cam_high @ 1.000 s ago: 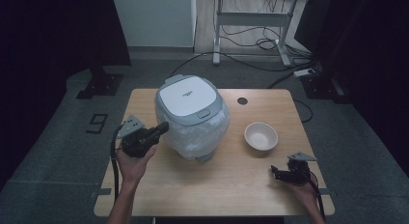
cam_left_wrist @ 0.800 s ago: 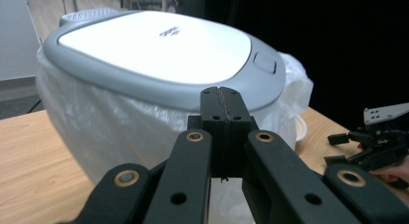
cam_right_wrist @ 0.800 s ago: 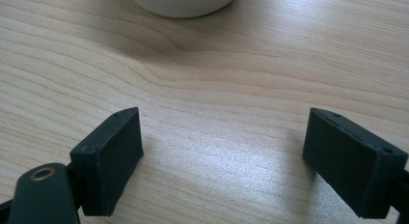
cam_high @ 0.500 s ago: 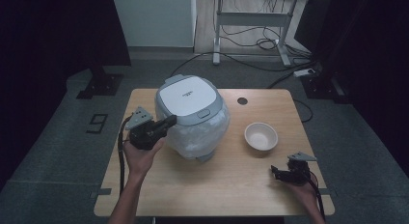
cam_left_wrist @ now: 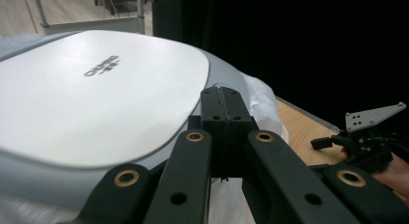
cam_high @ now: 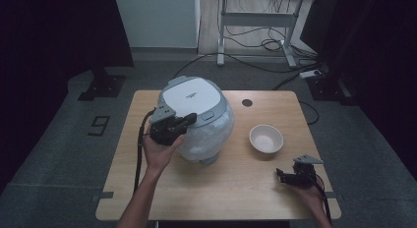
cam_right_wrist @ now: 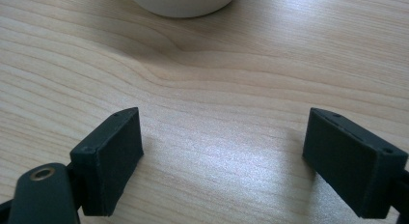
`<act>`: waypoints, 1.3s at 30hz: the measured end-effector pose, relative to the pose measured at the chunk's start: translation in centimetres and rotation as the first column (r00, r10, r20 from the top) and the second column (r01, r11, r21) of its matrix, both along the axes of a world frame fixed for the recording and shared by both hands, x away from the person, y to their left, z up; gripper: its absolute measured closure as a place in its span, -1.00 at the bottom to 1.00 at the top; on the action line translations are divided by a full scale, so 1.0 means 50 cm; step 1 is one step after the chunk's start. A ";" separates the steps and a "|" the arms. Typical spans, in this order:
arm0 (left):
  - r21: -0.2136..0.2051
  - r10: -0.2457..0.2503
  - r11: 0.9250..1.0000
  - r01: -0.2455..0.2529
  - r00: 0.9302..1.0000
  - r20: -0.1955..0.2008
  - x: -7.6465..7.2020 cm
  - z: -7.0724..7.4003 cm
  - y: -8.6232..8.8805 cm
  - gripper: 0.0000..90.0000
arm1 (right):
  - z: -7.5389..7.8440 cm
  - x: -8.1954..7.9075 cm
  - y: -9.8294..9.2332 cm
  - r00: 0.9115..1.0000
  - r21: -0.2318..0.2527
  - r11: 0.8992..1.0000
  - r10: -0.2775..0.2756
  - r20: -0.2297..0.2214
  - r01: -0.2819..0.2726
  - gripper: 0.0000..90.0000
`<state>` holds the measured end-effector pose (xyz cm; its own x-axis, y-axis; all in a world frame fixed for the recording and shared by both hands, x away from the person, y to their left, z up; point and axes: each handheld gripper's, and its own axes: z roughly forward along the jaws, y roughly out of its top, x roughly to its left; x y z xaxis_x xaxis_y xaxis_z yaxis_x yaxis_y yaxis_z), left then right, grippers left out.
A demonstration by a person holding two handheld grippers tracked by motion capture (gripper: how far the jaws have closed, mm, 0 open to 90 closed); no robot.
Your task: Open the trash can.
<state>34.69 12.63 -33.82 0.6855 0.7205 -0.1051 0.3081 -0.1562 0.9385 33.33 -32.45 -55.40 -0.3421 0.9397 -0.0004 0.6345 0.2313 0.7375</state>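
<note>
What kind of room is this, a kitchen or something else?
Probably a lab or recording studio, not a kitchen: black curtains hang around a lone wooden table, cables run across the floor, and a rice cooker sits staged beside a bowl.

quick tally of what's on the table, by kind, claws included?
Rice cooker, white lid, plastic-wrapped body: 1
White bowl: 1
Claws: 2, left claw shut at the cooker's lid, right claw open over the table
Total: 4
</note>
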 end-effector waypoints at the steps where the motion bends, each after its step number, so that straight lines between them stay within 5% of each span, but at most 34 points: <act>1: 0.000 0.000 1.000 0.000 1.000 0.000 0.000 0.000 0.000 1.00 | 0.000 0.000 0.000 1.000 0.000 1.000 0.000 0.000 0.000 -0.71; 21: 0.042 -0.023 0.999 0.024 0.999 -0.036 0.043 -0.004 -0.061 1.00 | 0.001 0.000 0.000 1.000 -0.001 1.000 0.000 -0.003 0.000 -0.71; 39: 0.005 -0.034 0.999 0.035 0.998 -0.048 0.050 -0.013 -0.066 1.00 | 0.000 0.000 0.000 1.000 0.000 1.000 0.000 -0.002 0.000 -0.71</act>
<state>37.21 9.33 -34.47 0.7042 0.6973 -0.1341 0.3468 -0.1730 0.9218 33.33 -32.45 -55.38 -0.3416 0.9398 0.0003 0.6361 0.2309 0.7362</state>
